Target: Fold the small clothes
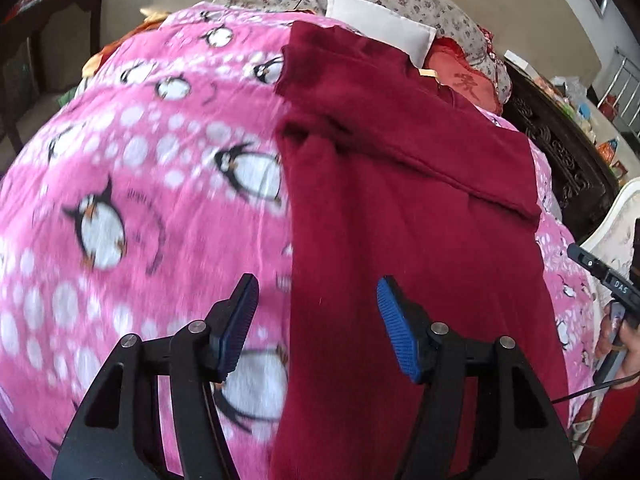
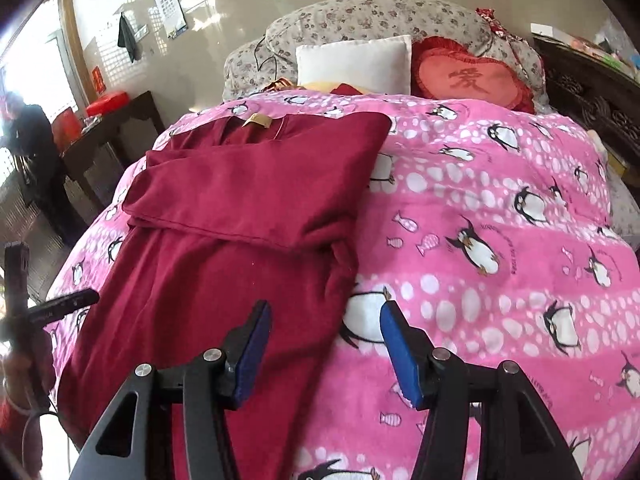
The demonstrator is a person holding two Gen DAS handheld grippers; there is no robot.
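A dark red garment lies flat on the pink penguin blanket, its sleeves folded across the upper body into a long strip. It also shows in the right wrist view, with a tan neck label at its far end. My left gripper is open and empty, hovering over the garment's near left edge. My right gripper is open and empty, hovering over the garment's near right edge, with the blanket on its right.
A white pillow, a heart-shaped red cushion and a floral pillow lie at the bed's head. A dark wooden table stands left of the bed, dark carved furniture to the right. A person stands far left.
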